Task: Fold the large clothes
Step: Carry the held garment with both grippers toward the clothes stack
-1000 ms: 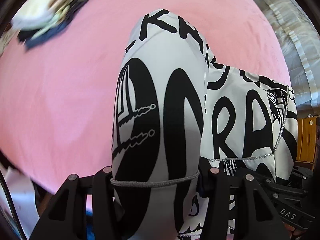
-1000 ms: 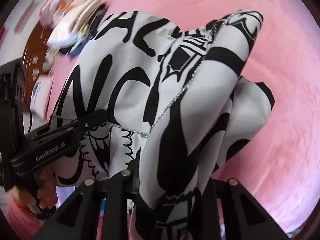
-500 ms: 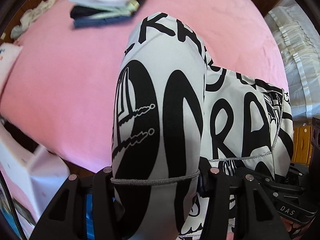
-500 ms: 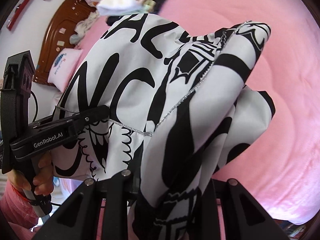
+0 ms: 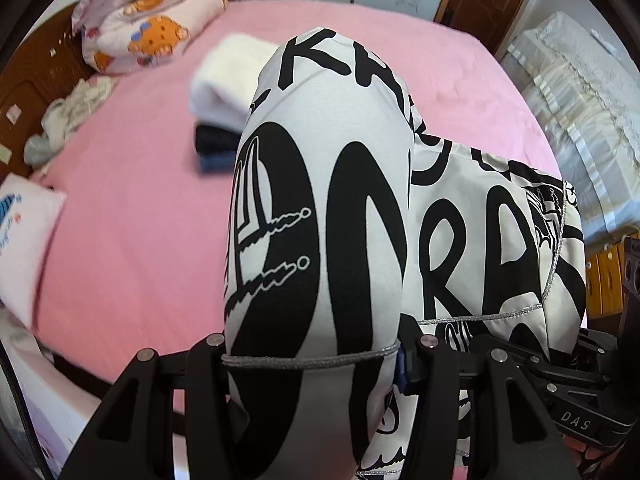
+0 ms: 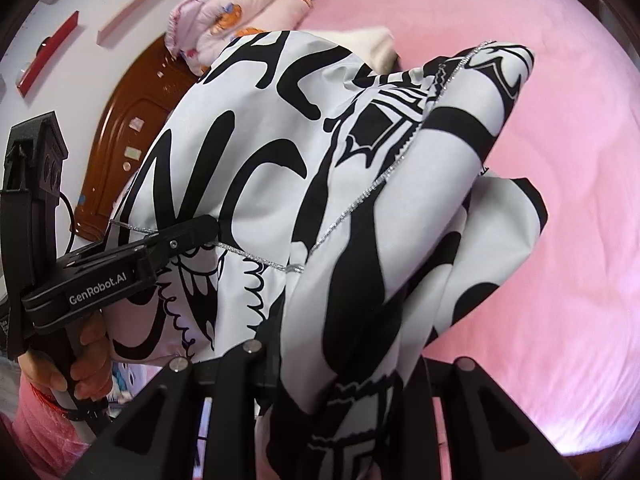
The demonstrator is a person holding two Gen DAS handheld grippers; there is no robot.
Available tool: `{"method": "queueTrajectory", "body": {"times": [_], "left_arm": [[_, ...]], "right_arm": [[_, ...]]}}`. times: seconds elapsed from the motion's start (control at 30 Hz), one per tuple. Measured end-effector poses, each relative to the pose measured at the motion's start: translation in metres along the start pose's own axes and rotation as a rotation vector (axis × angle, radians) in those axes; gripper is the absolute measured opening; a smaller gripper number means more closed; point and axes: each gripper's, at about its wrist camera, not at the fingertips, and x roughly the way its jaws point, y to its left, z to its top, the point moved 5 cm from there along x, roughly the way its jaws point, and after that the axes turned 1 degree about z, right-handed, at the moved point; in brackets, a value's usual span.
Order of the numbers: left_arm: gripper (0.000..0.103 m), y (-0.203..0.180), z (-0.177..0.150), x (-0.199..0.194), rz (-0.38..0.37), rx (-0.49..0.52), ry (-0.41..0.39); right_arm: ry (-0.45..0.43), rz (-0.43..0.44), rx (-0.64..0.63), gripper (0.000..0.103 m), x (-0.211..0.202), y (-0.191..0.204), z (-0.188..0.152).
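A pink bed sheet (image 5: 132, 208) is seen spread ahead of the claw. Folded clothes (image 5: 222, 92) are stacked on it ahead-left; a rolled cartoon quilt (image 5: 148, 28) is set beyond them, by a wooden headboard (image 6: 132, 140).

The left claw (image 5: 312, 354), at the bottom centre of its own view, is clamped on cloth (image 5: 320, 220). The right claw (image 6: 340, 356) likewise grips it. A hand (image 6: 86, 356) at lower left holds the left handle.
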Motion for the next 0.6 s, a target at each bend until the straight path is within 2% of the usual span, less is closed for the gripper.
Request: {"method": "queueTrajectory", "body": {"times": [0.03,0.1,0.17,0.33,0.47,0.6], "left_arm": [[0.05,0.011,0.008,-0.004,-0.001,-0.001,-0.012],[0.05,0.029,0.045,-0.006,-0.001,-0.006,-0.045],[0.05,0.04,0.087,-0.006,-0.002,-0.015,-0.077],[0.05,0.065,0.154,-0.014,0.024,-0.032,-0.151],[0.05,0.084,0.22,-0.012,0.039,-0.043,-0.222],[0.05,0.108,0.275,0.003,0.024,-0.06,-0.254]], "right_arm": [[-0.014,-0.002,-0.015,0.024,0.0,0.005,0.016],[-0.039,-0.002,-0.044,0.024,-0.002,0.01,0.042],[-0.078,0.003,-0.078,0.024,-0.002,0.015,0.081],[-0.157,0.023,-0.142,0.024,0.013,0.033,0.168],[-0.211,0.053,-0.176,0.024,0.023,0.043,0.234],[-0.244,0.081,-0.184,0.024,0.04,0.038,0.282]]}}
